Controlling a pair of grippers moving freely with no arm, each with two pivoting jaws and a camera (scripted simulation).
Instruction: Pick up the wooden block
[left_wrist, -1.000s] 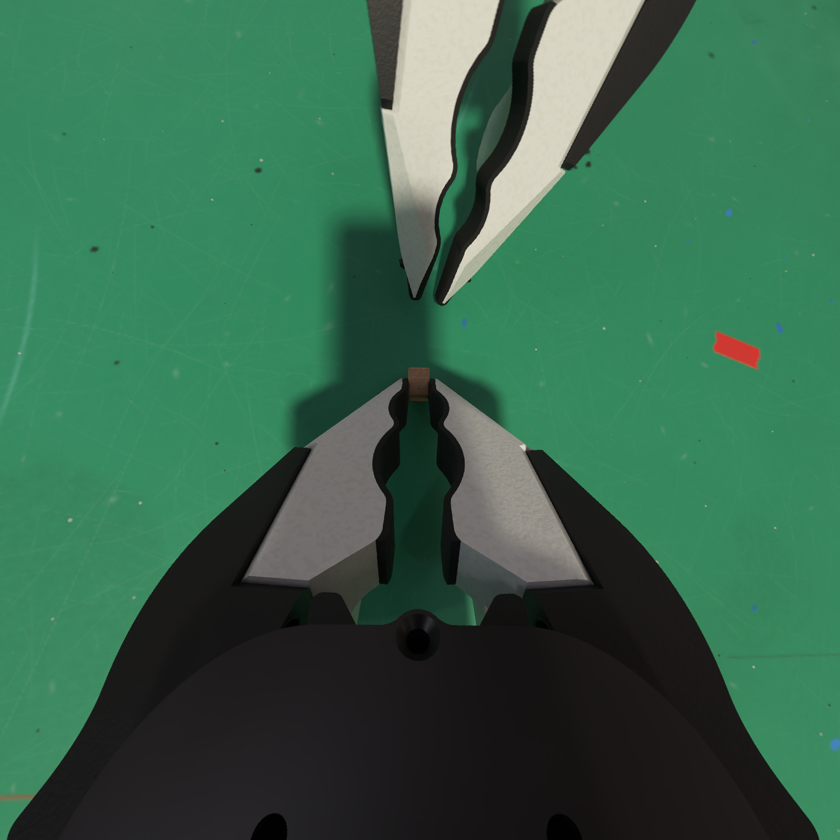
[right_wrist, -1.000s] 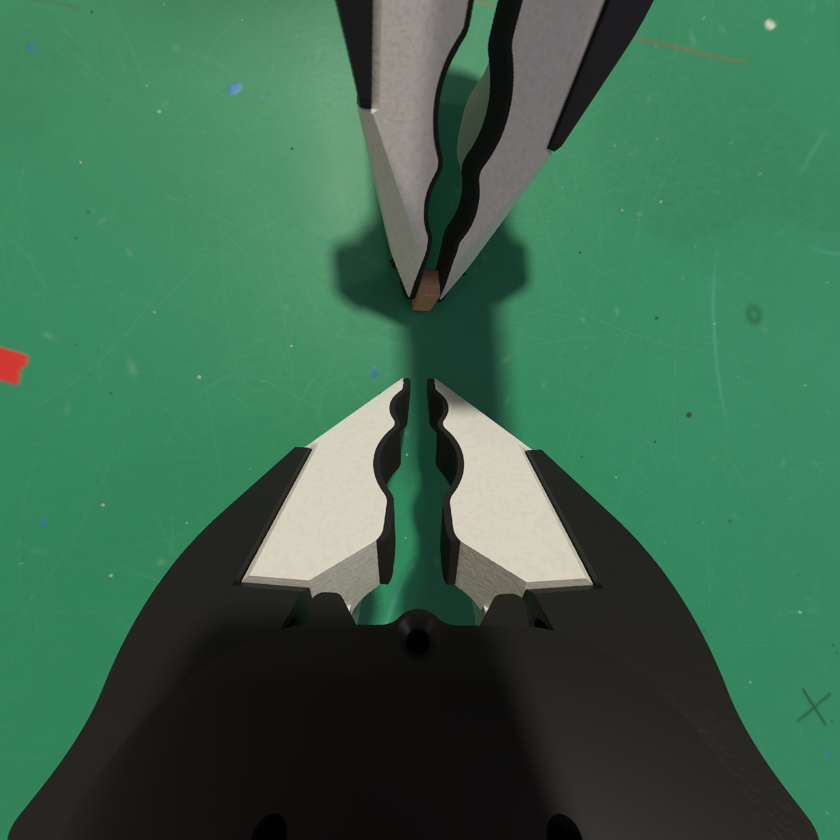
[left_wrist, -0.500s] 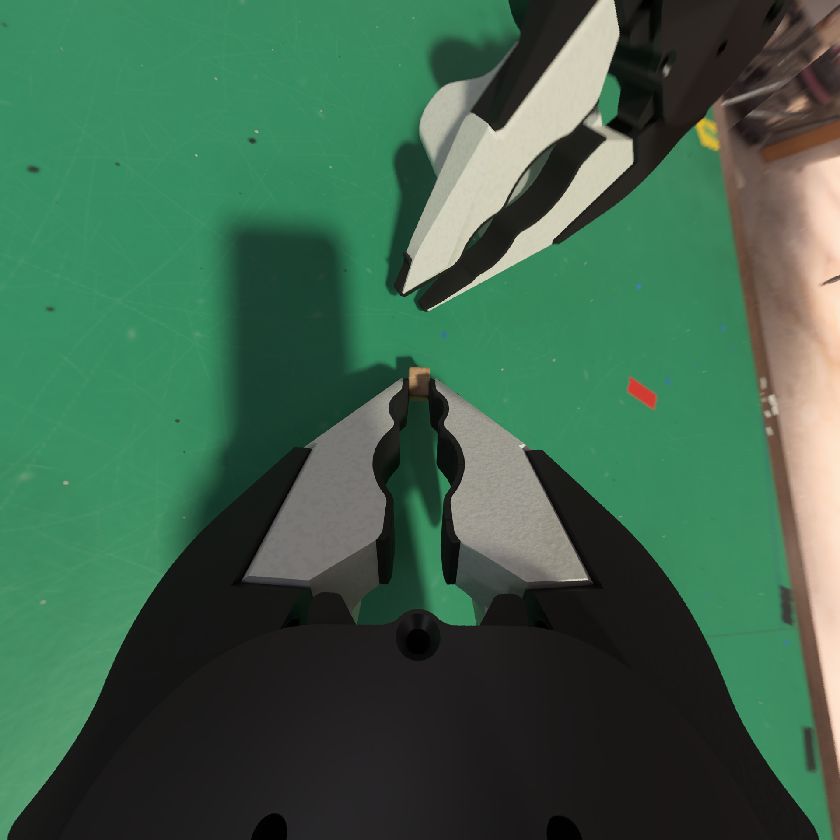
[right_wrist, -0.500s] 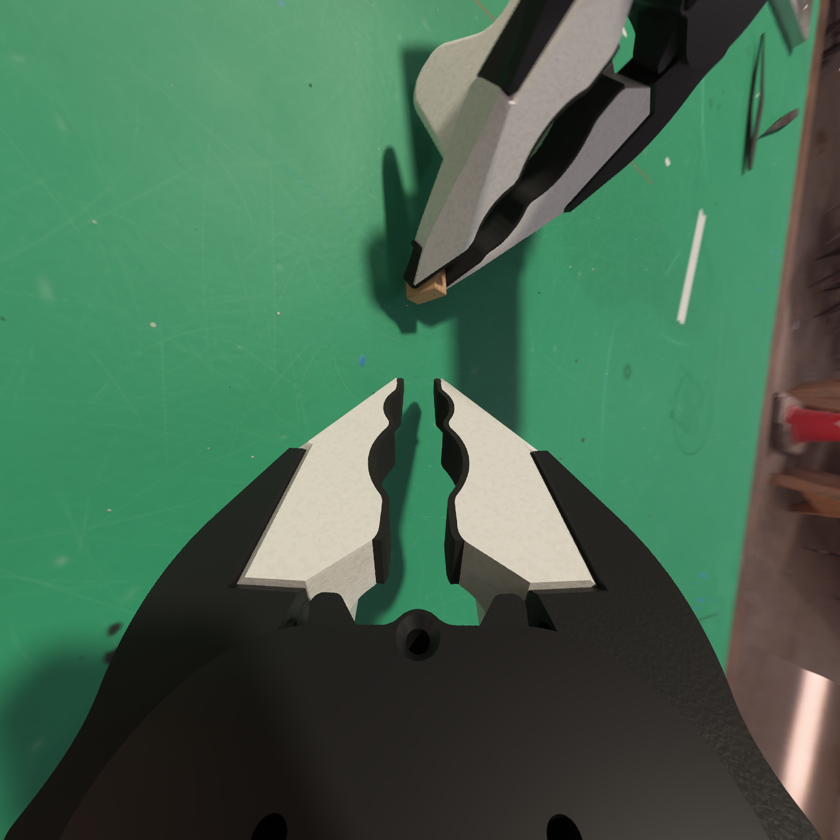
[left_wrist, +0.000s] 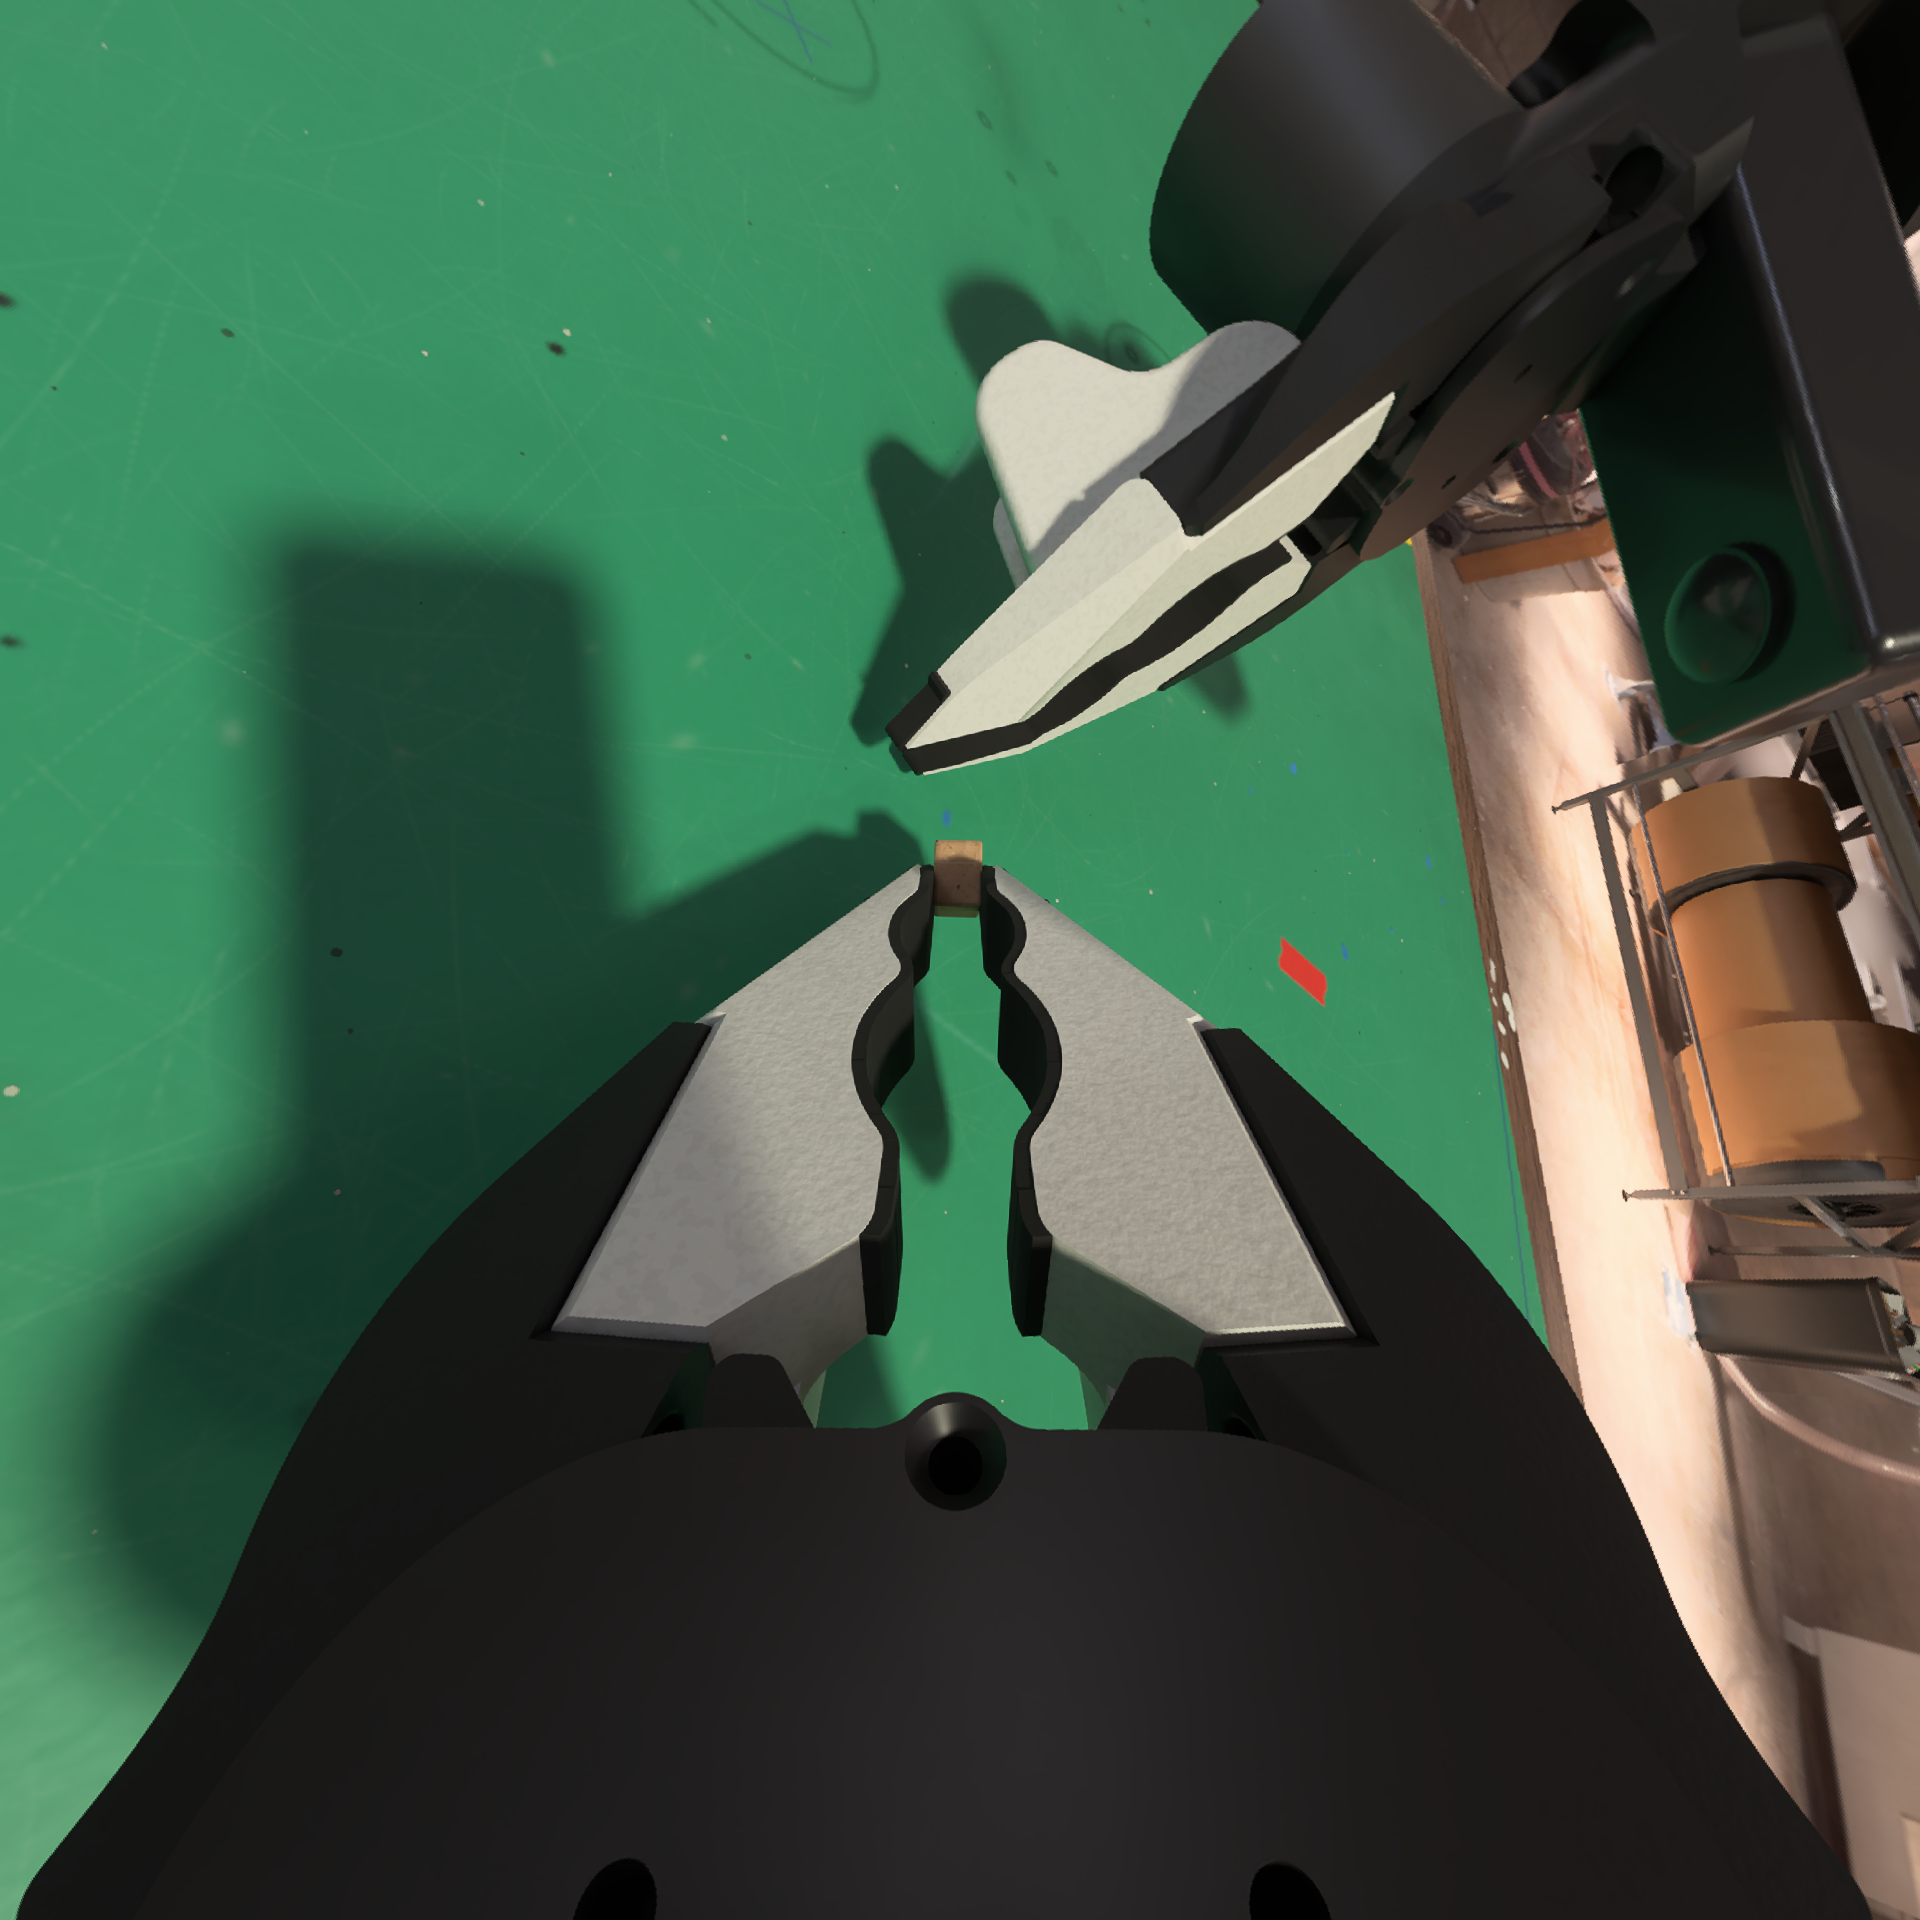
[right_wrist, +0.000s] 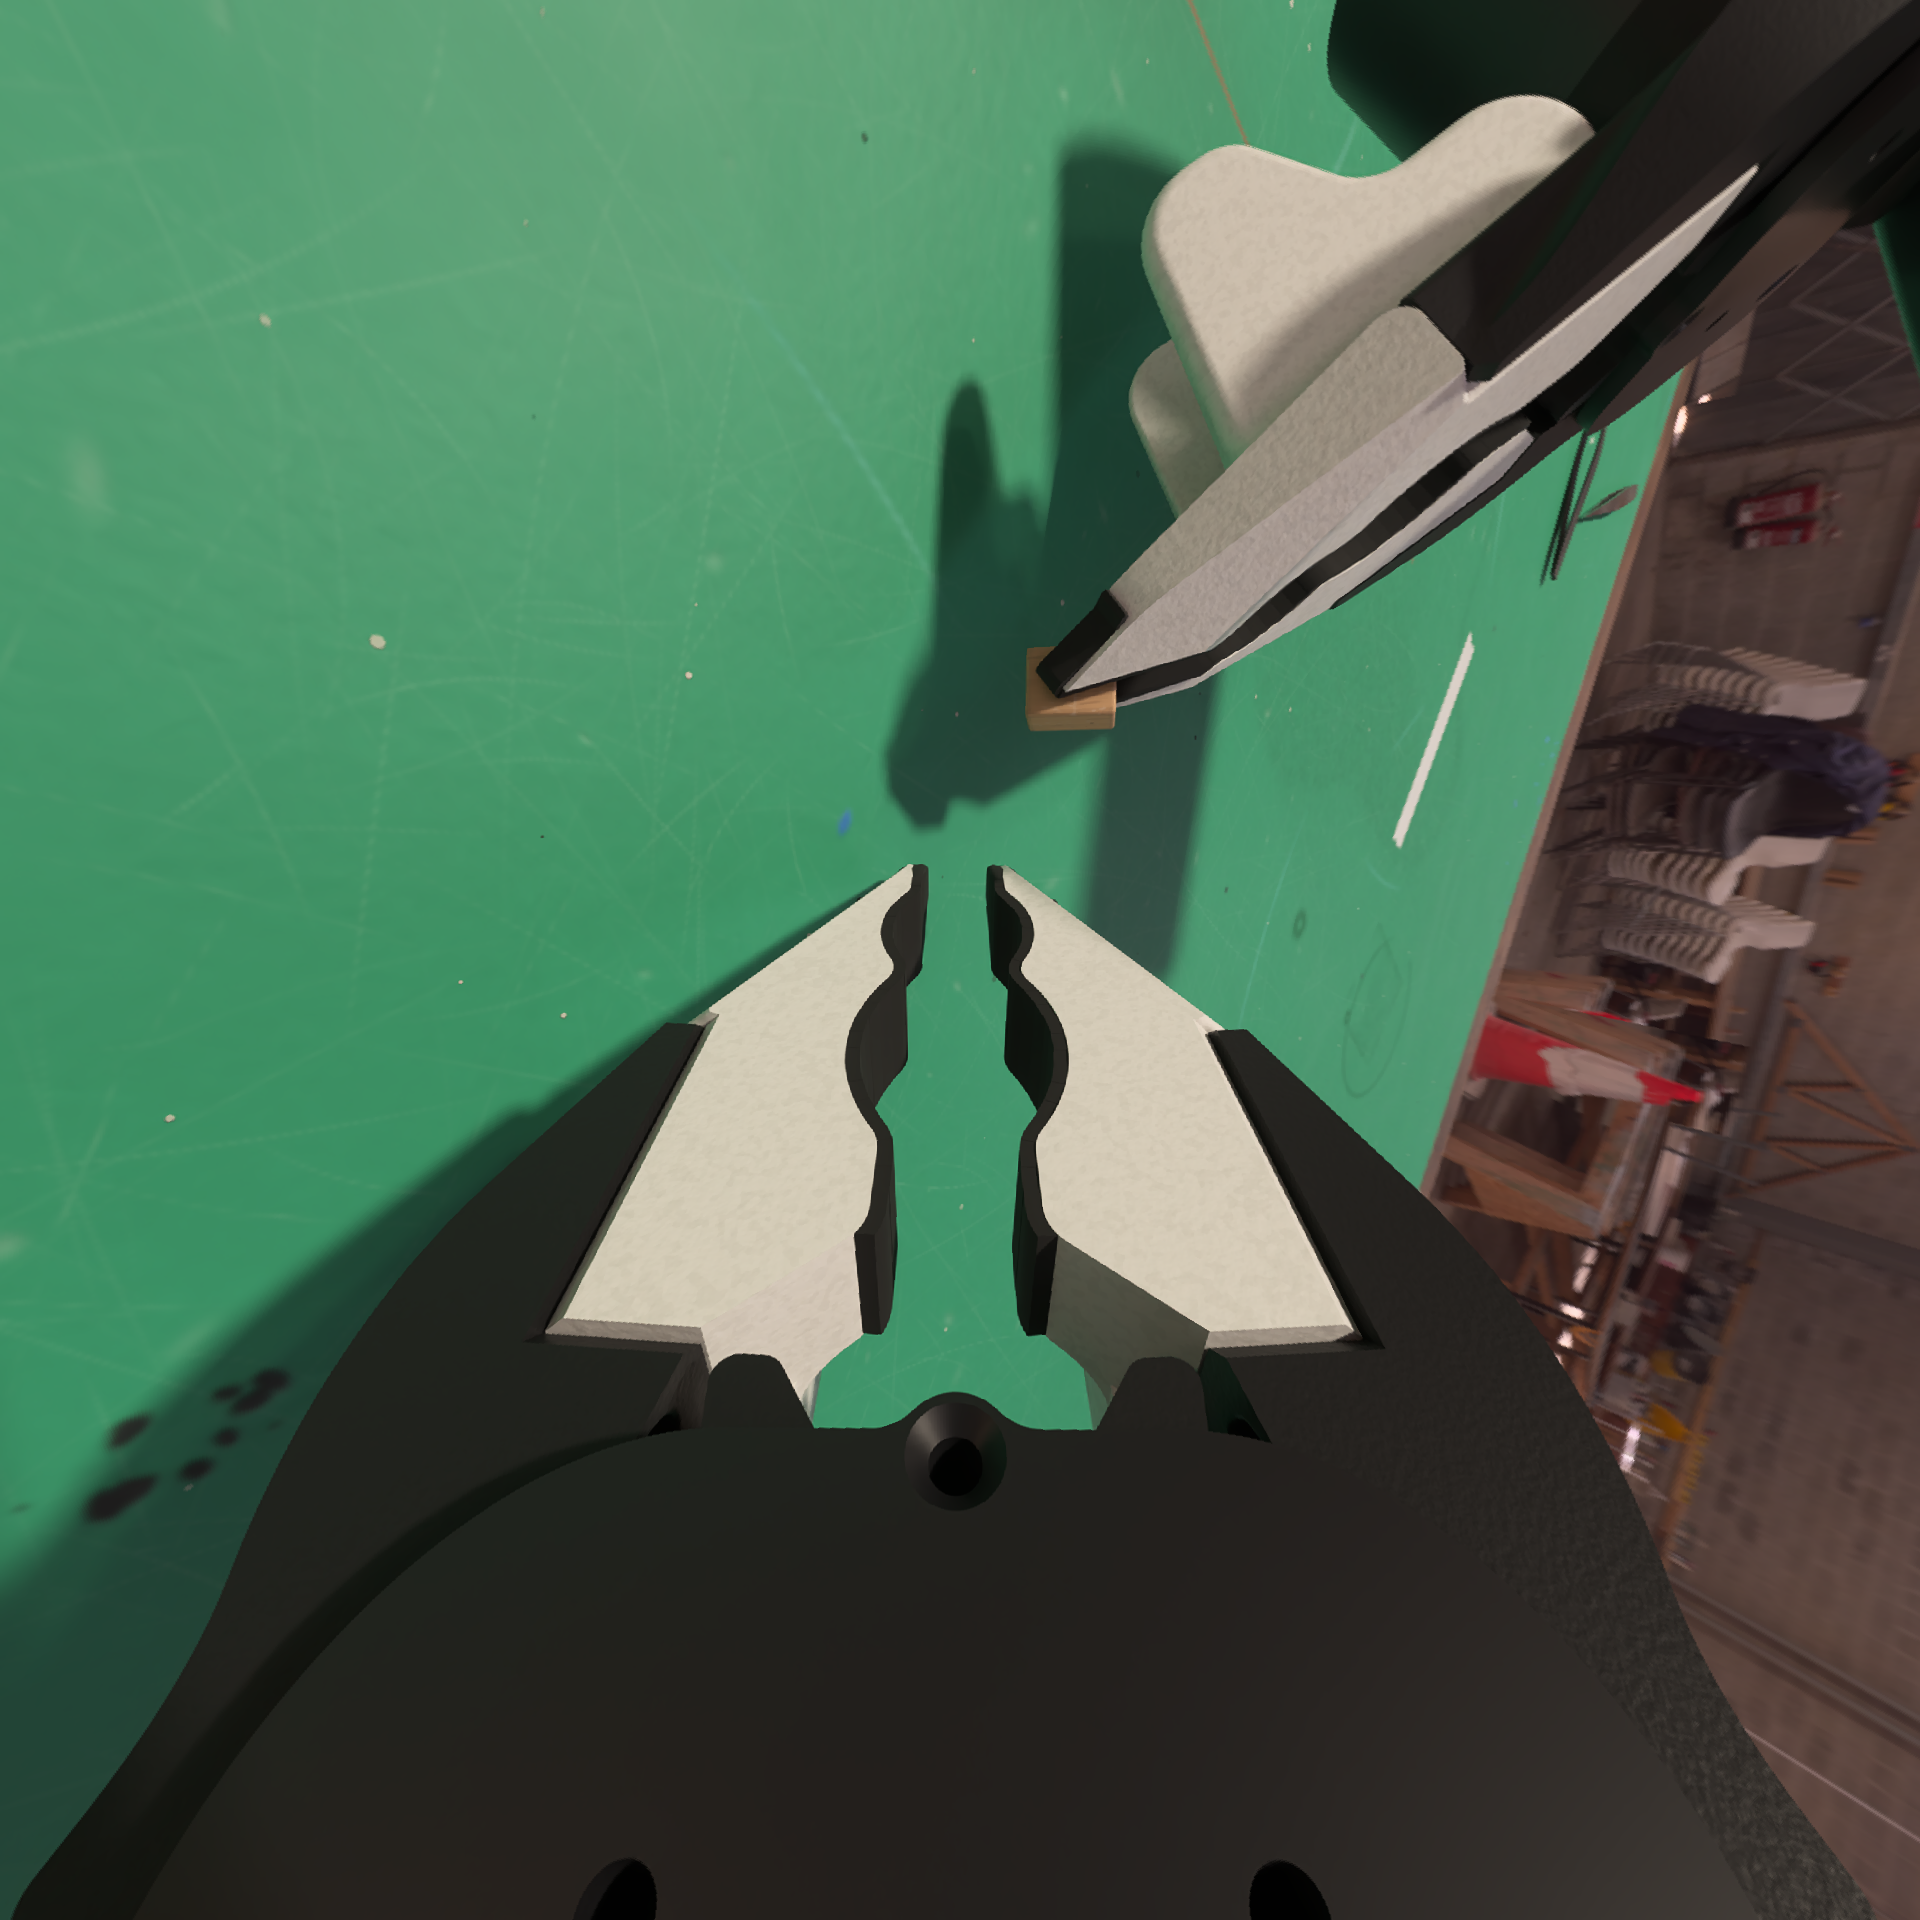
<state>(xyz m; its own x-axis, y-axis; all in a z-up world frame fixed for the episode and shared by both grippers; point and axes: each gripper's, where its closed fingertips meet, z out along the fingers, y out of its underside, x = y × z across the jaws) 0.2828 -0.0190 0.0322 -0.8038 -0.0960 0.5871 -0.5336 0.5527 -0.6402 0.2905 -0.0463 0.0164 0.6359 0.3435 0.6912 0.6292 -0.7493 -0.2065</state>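
Pinching the wooden block (left_wrist: 957, 881) in my left gripper (left_wrist: 957, 883) above the green mat (left_wrist: 416, 416); my right gripper (right_wrist: 954, 878) stands narrowly parted, holding nothing.

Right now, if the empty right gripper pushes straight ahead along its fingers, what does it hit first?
Probably the green mat. The right gripper has nothing between its tips; the small wooden block in the left gripper sits ahead, slightly right, depth unclear.

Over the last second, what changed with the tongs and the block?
The left tongs lifted the wooden block off the green mat: the table edge and shelving came into view. The right tongs rose and tilted too, and opened slightly. Unchanged: left grip on the block; right tongs empty.
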